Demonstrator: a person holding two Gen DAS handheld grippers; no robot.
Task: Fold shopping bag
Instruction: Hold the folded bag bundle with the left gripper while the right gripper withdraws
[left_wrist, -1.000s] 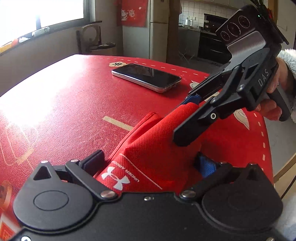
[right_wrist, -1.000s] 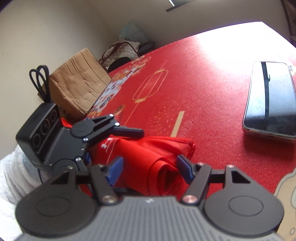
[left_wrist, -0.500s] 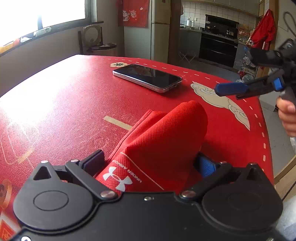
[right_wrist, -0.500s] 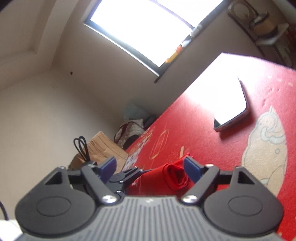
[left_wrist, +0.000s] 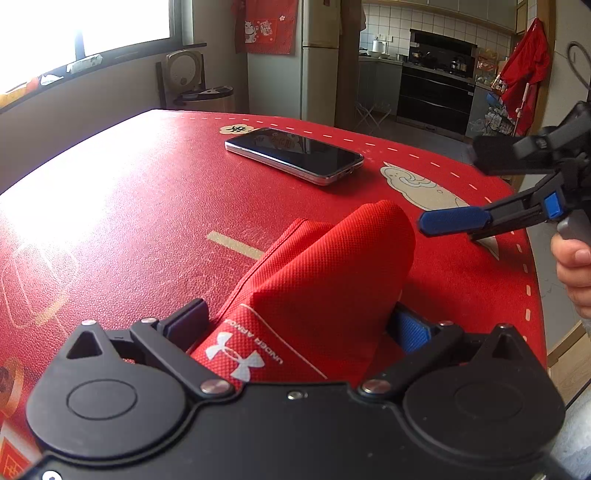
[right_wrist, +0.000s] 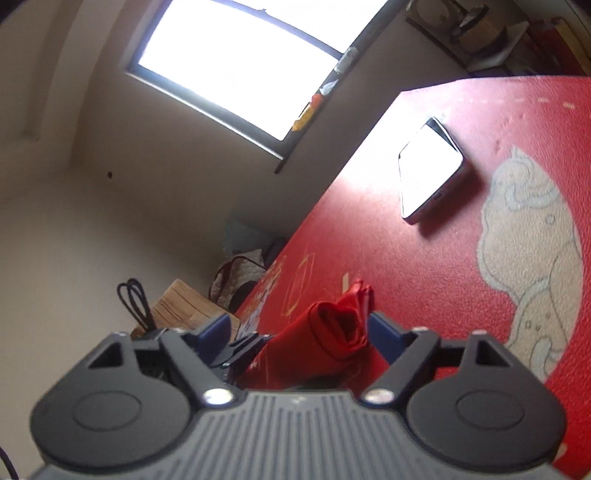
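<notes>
The left gripper (left_wrist: 295, 325) clamps the folded red shopping bag (left_wrist: 325, 280) on the red tabletop (left_wrist: 147, 206), while the right gripper (left_wrist: 454, 192) hangs just beside the bag's far end, fingers spread and empty, with a phone (left_wrist: 295, 153) lying well beyond.
</notes>
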